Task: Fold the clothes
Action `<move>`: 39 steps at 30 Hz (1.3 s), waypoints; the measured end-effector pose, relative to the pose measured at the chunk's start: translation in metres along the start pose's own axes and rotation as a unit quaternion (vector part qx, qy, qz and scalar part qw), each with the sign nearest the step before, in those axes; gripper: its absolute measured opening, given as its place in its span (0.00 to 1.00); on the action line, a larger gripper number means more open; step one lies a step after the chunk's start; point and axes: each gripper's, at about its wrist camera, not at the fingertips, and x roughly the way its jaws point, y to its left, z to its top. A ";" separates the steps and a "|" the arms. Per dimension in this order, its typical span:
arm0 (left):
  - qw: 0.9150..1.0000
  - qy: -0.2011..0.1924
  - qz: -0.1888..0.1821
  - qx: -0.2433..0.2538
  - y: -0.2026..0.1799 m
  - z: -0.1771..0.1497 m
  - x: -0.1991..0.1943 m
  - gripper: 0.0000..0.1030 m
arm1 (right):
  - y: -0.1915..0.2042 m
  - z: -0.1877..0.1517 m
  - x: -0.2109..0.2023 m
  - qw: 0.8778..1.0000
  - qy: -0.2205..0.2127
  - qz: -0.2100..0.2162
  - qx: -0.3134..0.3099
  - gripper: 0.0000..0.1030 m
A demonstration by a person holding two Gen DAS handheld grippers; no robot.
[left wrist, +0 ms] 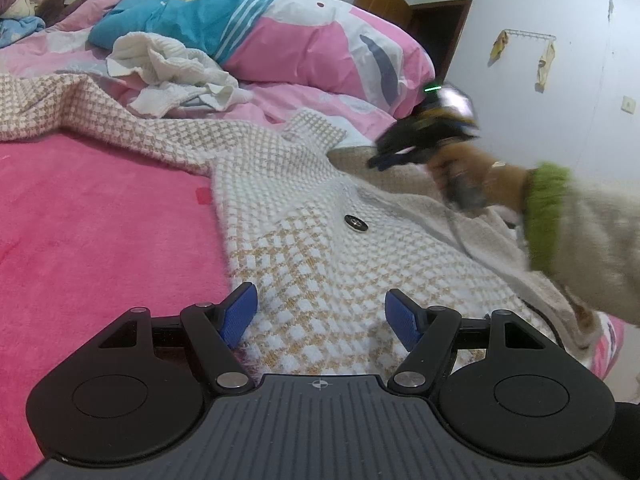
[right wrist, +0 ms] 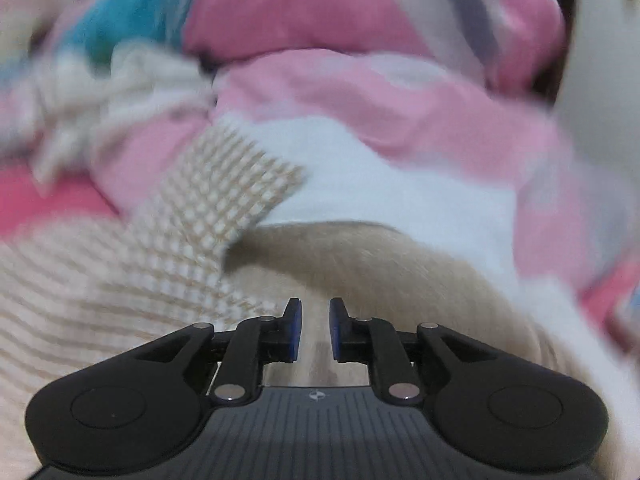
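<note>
A checked beige-and-white cardigan (left wrist: pixel 320 248) is lying spread on the pink blanket (left wrist: pixel 100 240) of a bed, its dark button (left wrist: pixel 355 223) facing up. The left gripper (left wrist: pixel 320 316) is hovering over its hem with fingers spread wide, holding nothing. Only the left view is showing the person's hand (left wrist: pixel 464 176) carrying the right gripper (right wrist: pixel 315 330). The blurred right view alone is showing those fingers nearly together, a narrow gap remaining, over the cardigan's plain lining (right wrist: pixel 380 272).
</note>
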 end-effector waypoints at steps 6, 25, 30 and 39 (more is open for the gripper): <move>1.000 0.000 0.000 0.000 0.000 0.001 0.000 0.69 | -0.045 -0.038 -0.047 0.975 0.082 0.162 0.131 0.26; 0.999 0.010 0.025 0.031 -0.008 0.001 0.003 0.69 | -0.023 -0.097 -0.116 0.994 -0.004 0.074 0.079 0.05; 0.999 0.010 0.023 0.030 -0.007 0.001 0.003 0.69 | -0.047 -0.119 -0.161 0.979 -0.010 0.161 0.122 0.05; 0.999 0.012 0.024 0.034 -0.007 0.000 0.003 0.70 | -0.029 -0.177 -0.176 0.965 0.057 0.231 0.110 0.08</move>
